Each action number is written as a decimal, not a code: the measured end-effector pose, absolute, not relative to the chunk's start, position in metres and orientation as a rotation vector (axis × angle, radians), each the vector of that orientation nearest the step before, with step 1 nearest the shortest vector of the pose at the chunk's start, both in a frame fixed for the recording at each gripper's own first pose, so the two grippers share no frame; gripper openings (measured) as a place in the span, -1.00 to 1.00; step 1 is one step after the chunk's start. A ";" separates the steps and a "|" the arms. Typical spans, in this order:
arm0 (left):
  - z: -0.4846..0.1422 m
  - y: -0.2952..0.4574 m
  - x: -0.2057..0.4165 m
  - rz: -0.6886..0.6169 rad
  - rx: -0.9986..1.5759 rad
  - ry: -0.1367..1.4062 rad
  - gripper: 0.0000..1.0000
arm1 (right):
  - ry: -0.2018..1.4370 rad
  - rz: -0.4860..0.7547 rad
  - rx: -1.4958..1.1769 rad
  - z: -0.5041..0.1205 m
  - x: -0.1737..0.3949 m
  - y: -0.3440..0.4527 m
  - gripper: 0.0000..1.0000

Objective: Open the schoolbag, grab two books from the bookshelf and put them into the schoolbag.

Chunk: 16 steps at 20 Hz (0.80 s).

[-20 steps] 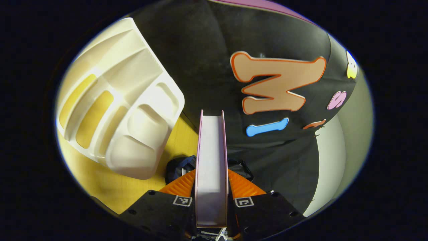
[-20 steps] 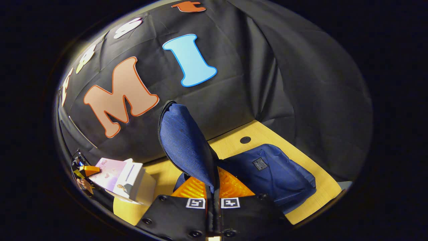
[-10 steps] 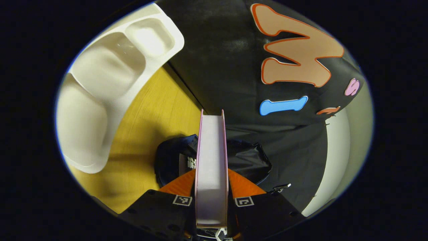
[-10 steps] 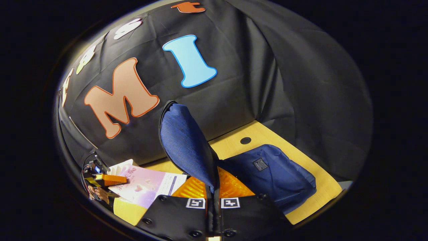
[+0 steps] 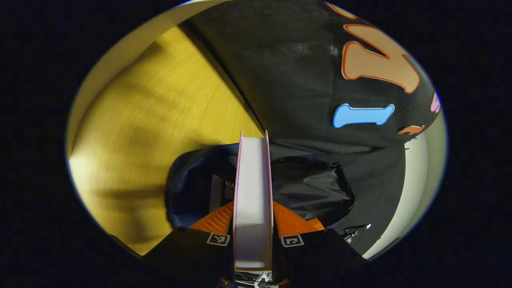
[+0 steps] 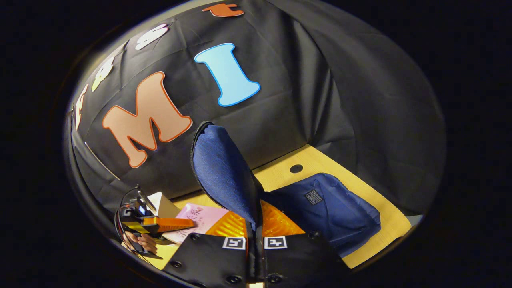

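Over the open mouth of the schoolbag (image 5: 304,188), the left hand-held gripper (image 5: 253,216) holds a pink book (image 5: 253,192), with both fingers pressed on its covers and its page edge facing the camera. From the left gripper view, the book stands on its edge just above the dark inside of the bag, and another book (image 5: 218,192) with a pale edge looks to be in there on the left, though it is too dark to be sure. From the right gripper view, the right hand-held gripper (image 6: 255,228) is squeezed tight on the blue flap (image 6: 222,168) of the bag and lifts it up, so the mouth is wide. The bag's blue body (image 6: 340,212) lies on the yellow counter (image 6: 372,200) to the right, and the left hand-held gripper (image 6: 160,224) with its pink book (image 6: 200,218) shows low on the left. The step now looks like sliding this book into the bag. To do it well, the flap should be kept high and pulled back so it does not fall on the book. The book should go straight down, beside what is already inside, without catching the zipper (image 6: 196,140). The fingers should let go only when the book rests deep in the bag.
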State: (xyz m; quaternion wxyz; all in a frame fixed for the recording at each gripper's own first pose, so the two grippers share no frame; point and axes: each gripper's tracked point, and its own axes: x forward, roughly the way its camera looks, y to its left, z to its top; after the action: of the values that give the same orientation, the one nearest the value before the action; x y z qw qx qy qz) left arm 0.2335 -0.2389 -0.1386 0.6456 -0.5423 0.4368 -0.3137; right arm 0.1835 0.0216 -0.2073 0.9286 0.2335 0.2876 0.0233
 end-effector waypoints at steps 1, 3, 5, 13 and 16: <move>-0.138 -0.248 0.233 -0.714 -1.253 0.998 -0.36 | 0.592 0.052 0.486 -0.207 0.183 0.021 -0.93; -0.140 -0.266 0.231 -0.704 -1.268 1.013 -0.33 | 0.584 0.047 0.498 -0.206 0.185 0.017 -0.91; -0.142 -0.283 0.227 -0.706 -1.266 1.027 -0.36 | 0.582 0.047 0.503 -0.205 0.184 0.015 -0.94; -0.151 -0.334 0.224 -0.651 -1.378 1.035 -0.36 | 0.572 0.059 0.488 -0.203 0.186 0.015 -0.94; -0.154 -0.350 0.223 -0.624 -1.425 1.031 -0.40 | 0.570 0.071 0.479 -0.203 0.188 0.019 -0.91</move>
State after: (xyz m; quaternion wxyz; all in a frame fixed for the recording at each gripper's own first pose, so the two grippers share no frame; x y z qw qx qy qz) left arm 0.2234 -0.3504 -0.1542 0.5954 -0.6135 0.4438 -0.2685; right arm 0.1878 0.0187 -0.2028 0.9309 0.2341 0.2783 0.0346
